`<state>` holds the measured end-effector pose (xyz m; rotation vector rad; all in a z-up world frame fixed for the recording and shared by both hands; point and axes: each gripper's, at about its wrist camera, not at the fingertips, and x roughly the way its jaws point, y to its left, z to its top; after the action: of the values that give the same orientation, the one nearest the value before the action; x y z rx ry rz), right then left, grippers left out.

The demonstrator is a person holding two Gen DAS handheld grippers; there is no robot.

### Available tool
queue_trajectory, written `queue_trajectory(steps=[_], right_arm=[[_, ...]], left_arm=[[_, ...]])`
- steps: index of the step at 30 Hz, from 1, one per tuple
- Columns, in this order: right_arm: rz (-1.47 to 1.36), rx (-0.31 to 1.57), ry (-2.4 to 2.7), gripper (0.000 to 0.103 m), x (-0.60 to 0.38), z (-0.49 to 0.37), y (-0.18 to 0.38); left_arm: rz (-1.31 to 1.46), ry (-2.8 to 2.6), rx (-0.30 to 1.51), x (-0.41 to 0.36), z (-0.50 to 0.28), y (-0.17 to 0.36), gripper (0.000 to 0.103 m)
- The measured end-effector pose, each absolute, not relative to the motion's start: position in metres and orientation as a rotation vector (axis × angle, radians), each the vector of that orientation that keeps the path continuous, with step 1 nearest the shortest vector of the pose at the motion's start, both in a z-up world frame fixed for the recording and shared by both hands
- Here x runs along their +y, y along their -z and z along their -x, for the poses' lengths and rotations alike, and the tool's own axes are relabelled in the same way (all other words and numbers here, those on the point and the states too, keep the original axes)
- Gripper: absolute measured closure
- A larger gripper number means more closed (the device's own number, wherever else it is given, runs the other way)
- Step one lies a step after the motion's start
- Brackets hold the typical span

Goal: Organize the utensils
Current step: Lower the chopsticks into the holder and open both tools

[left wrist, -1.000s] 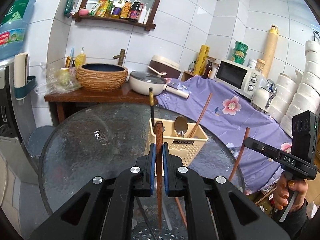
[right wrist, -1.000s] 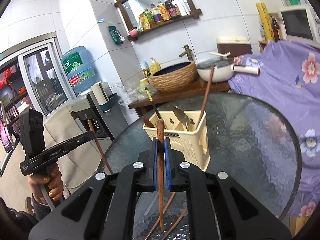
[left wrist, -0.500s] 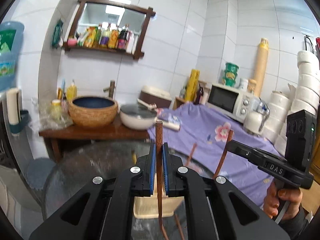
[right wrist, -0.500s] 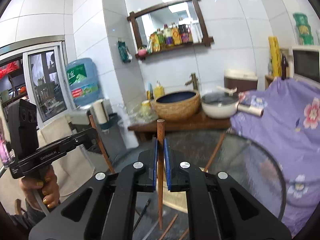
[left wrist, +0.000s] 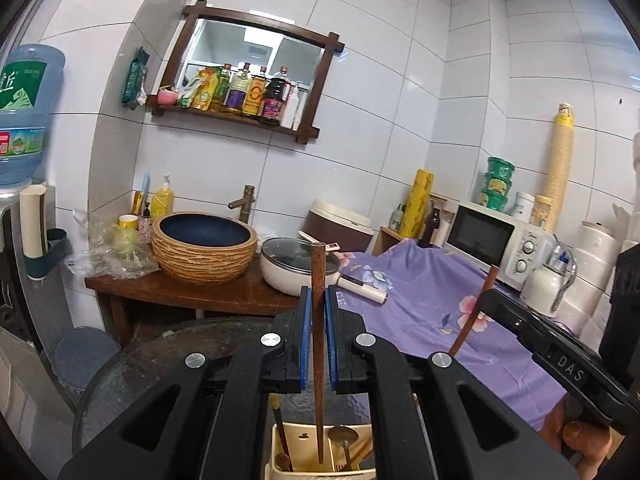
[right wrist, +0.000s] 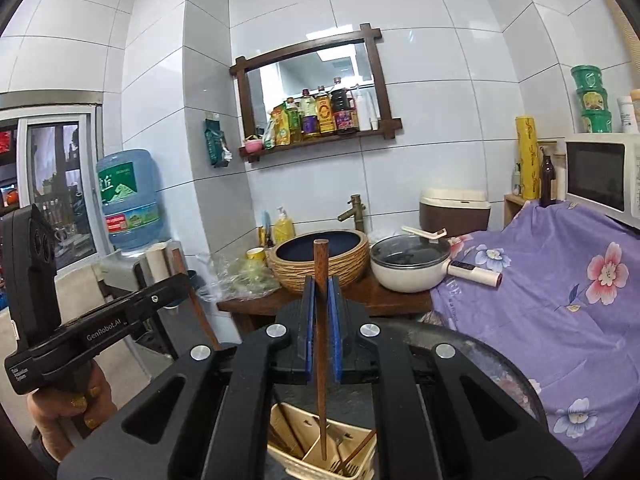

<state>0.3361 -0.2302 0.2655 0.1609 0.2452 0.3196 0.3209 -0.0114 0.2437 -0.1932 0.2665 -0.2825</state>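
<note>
Left wrist view: utensil basket (left wrist: pixel 280 464) on round glass table (left wrist: pixel 120 376), directly below left gripper (left wrist: pixel 318 340). Chopstick (left wrist: pixel 319 320) upright between the pads, tip above the basket. Behind the table: wooden counter (left wrist: pixel 180 292) bearing basin (left wrist: pixel 204 246), pot (left wrist: pixel 296 266) to its right. Microwave (left wrist: pixel 492 240) far right; shelf (left wrist: pixel 232 114) above basin.
</note>
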Motion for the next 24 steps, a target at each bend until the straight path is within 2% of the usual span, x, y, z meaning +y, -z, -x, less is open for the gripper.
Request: queue_trajectory(steps=[11, 24], right_arm=[[-0.135, 0.341, -0.296, 0.096, -0.218, -0.351, -0.194], [-0.136, 0.415, -0.279, 0.096, -0.216, -0.357, -0.155]], left_arm=[[0.167, 0.254, 0.384, -0.024, -0.344, -0.173, 0.096], [0.081, 0.251, 0.471, -0.042, -0.349, -0.122, 0.096]])
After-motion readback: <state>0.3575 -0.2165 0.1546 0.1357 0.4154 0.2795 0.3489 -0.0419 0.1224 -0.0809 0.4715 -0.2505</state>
